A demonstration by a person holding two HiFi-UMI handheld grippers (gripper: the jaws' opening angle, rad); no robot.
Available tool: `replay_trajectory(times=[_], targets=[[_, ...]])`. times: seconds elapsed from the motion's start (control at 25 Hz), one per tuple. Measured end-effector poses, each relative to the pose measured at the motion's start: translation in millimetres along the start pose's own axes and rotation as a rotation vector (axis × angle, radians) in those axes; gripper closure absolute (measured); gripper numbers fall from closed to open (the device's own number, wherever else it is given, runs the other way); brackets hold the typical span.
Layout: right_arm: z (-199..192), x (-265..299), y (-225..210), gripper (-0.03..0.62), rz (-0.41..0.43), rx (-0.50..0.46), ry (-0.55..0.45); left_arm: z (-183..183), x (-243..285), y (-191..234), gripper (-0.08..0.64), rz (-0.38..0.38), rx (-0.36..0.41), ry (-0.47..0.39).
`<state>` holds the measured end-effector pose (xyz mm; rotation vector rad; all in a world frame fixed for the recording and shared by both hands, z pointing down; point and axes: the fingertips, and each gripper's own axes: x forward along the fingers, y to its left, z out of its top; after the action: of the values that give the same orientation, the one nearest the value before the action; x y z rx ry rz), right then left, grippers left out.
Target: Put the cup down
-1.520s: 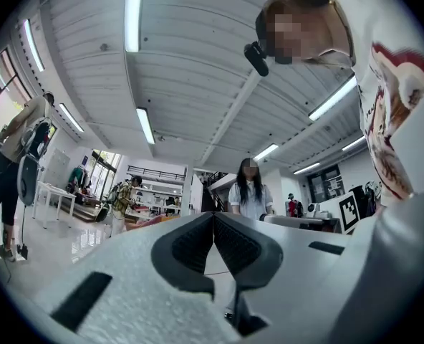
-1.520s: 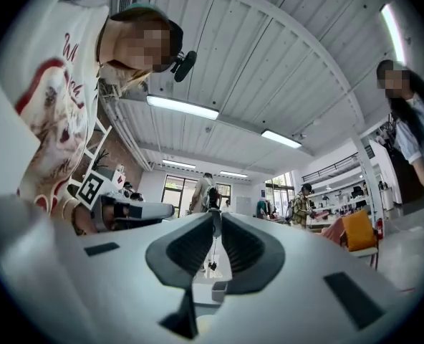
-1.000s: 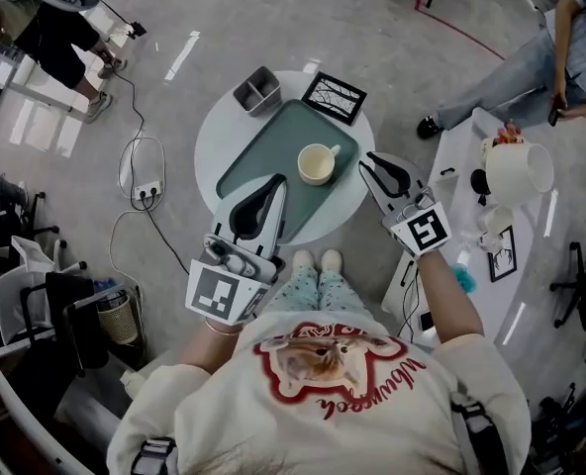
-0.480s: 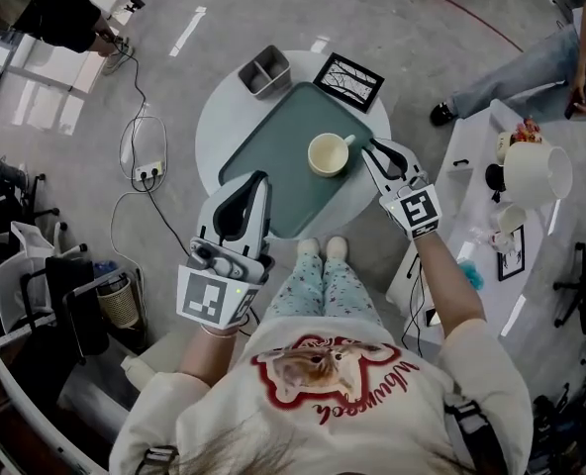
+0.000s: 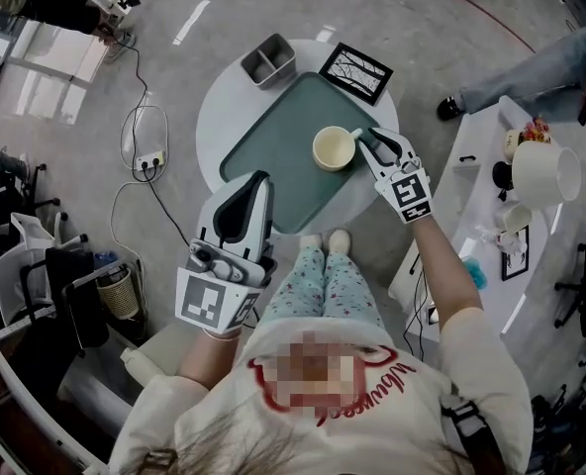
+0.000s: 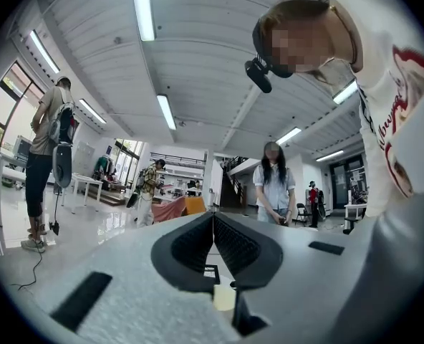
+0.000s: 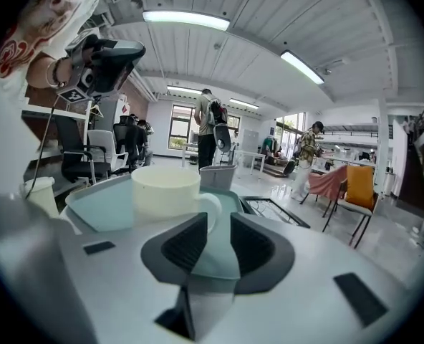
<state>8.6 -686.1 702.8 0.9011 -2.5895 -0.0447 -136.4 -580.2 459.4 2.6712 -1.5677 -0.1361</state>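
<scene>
While the left gripper (image 5: pixel 257 182) hangs by the near edge of the counter (image 5: pixel 217 117) with its jaws pressed together on nothing, the right gripper (image 5: pixel 372 139) stands spread and empty just beside the cup's handle. Past it, the cup (image 5: pixel 333 148) sits upright on the green tray (image 5: pixel 271 142).

Looks along the right claw (image 7: pixel 218 224), jaws apart by a narrow gap, nothing gripped between them. Just ahead, a cream cup (image 7: pixel 165 188) upright on a teal tray (image 7: pixel 97 210), handle turned toward the left jaw's tip; touching or not, unclear. Behind the cup, a grey bin (image 7: pixel 218 175). Further right, a framed picture (image 7: pixel 273 211) lying flat.
</scene>
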Motion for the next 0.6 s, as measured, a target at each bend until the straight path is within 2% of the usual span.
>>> replay_trajectory(times=[0.4,0.6], targets=[[-4,18,2,0.517,0.011,0.021,0.01,-6,-11,4,0.545,0.015,-0.011,0.021],[1,29,-3,0.517,0.042,0.01,0.005,-6,-15,5,0.543,0.024,-0.024,0.019]])
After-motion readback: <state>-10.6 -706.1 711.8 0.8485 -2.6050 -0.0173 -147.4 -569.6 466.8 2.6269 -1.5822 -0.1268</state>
